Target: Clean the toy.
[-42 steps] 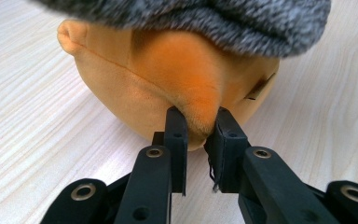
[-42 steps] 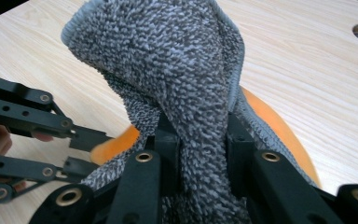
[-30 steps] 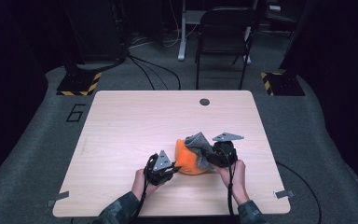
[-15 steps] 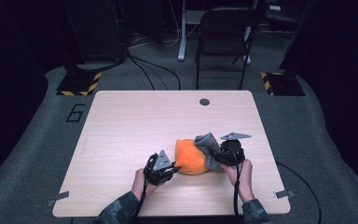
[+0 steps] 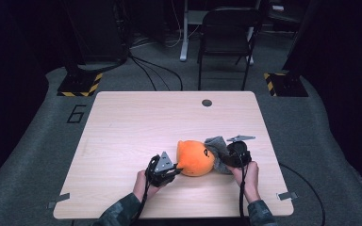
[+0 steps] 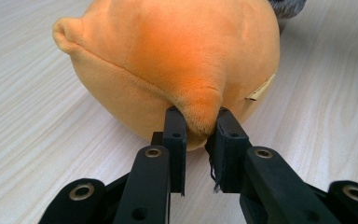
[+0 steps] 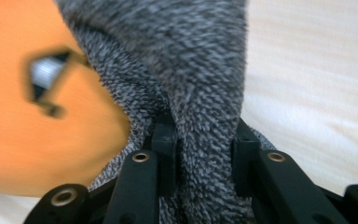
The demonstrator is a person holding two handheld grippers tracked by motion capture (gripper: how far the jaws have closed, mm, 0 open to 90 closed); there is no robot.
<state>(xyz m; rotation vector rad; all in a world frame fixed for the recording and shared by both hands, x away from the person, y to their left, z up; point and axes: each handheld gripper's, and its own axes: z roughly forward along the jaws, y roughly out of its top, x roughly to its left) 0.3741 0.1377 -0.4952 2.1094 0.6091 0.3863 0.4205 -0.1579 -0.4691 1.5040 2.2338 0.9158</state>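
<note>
Two hands are coming in from the near edge of the table (image 5: 122, 122), each carrying a gripper, and both are working on one orange plush toy (image 5: 195, 158) that is lying on the near half of the wooden top, a little right of centre. At the near left, the left hand (image 5: 143, 184) is holding the left gripper (image 5: 175, 168) against the toy's left side; in the left gripper view its jaws are pinching a small nub of orange plush (image 6: 200, 116) between them, with the rounded body of the toy swelling up just beyond and a small pale tag (image 6: 259, 88) sticking out on its right. At the near right, the right hand (image 5: 247, 175) is holding the right gripper (image 5: 224, 160) against the toy's right side, where a grey knitted cloth (image 5: 217, 147) is lying bunched up and touching the orange plush. In the right gripper view the jaws are clamping a thick fold of that grey knit (image 7: 205, 140), which is rising straight up between them, while the orange plush is showing blurred at the left with a dark embroidered mark (image 7: 46, 81) on it. Farther across the table, near its far edge, a small dark round disc (image 5: 207, 102) is sitting well apart from the toy. Beyond the table, a dark chair (image 5: 226, 37) is standing on the grey floor (image 5: 37, 141).
</note>
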